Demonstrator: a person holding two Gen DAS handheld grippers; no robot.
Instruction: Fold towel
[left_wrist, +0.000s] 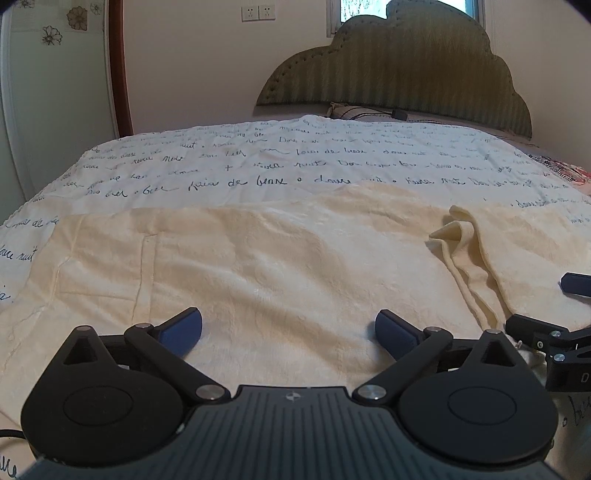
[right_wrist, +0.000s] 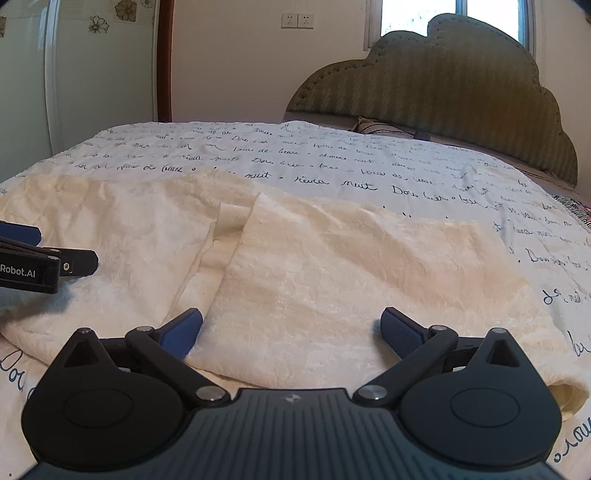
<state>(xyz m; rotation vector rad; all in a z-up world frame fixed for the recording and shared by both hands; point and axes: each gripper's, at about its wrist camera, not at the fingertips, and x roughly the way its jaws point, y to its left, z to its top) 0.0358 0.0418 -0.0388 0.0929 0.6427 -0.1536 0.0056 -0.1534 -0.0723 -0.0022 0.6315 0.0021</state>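
Observation:
A cream towel (left_wrist: 258, 266) lies spread on the bed, with a fold ridge (left_wrist: 469, 251) running along its right part. My left gripper (left_wrist: 288, 330) hovers low over the towel's near edge, open, nothing between its blue pads. In the right wrist view the same towel (right_wrist: 351, 266) shows a folded-over flap whose edge (right_wrist: 229, 266) runs toward me. My right gripper (right_wrist: 291, 328) is open above that flap, its left pad at the flap's edge. The right gripper's fingers (left_wrist: 546, 332) show at the right edge of the left wrist view, and the left gripper's fingers (right_wrist: 44, 254) at the left edge of the right wrist view.
A white bedspread with blue handwriting (left_wrist: 295, 155) covers the bed under the towel. A padded green headboard (left_wrist: 399, 70) and a pillow (left_wrist: 354, 110) stand at the far end. A wardrobe with flower stickers (left_wrist: 48, 74) is at the left.

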